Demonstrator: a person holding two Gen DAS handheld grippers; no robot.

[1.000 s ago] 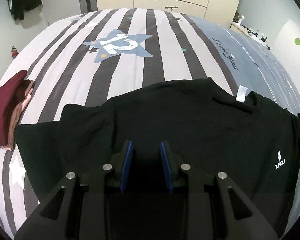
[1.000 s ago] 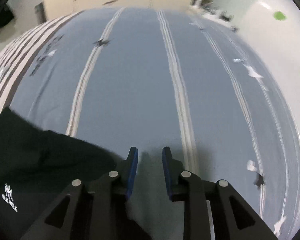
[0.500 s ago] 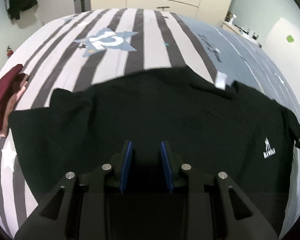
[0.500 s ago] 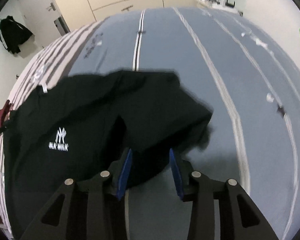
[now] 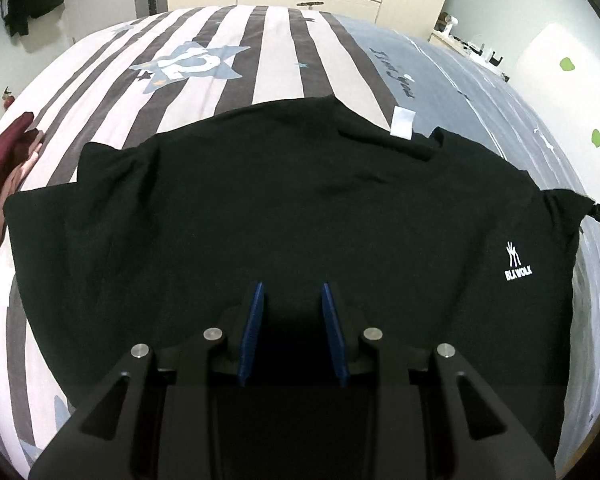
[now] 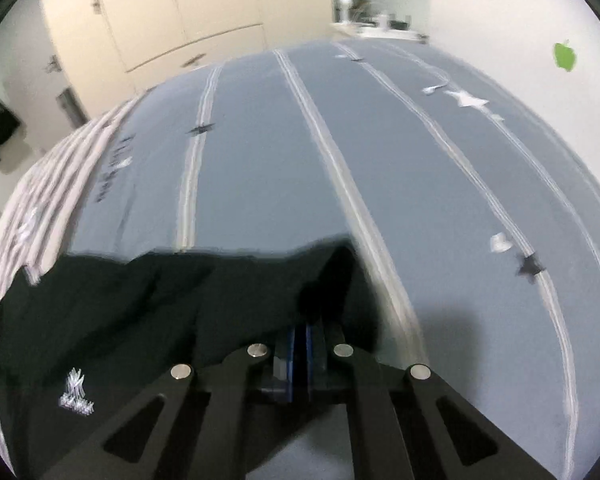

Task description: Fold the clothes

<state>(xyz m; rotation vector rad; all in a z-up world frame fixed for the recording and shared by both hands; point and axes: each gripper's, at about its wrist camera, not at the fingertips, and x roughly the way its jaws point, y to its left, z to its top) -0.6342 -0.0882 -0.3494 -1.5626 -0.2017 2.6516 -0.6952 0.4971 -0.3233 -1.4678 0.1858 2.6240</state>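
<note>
Right wrist: fingers [image 6: 299,344] just closed, pinching black shirt [image 6: 148,304] edge; left's [image 5: 294,328] narrow gap over shirt.

one black shirt [image 5: 300,208] – one bed [image 5: 280,60] – two grippers – one folded pile [image 5: 0,180]

The whole right wrist view is smeared by motion, so the white logo [image 6: 77,397] on the black shirt [image 6: 148,312] cannot be read there. Dark cloth bunches over the tips of the right gripper [image 6: 299,344], hiding where its fingers end. In the left wrist view the shirt's near hem disappears behind the left gripper [image 5: 292,300], and the stack of folded clothes [image 5: 0,184] is cut off by the picture's left edge.
</note>
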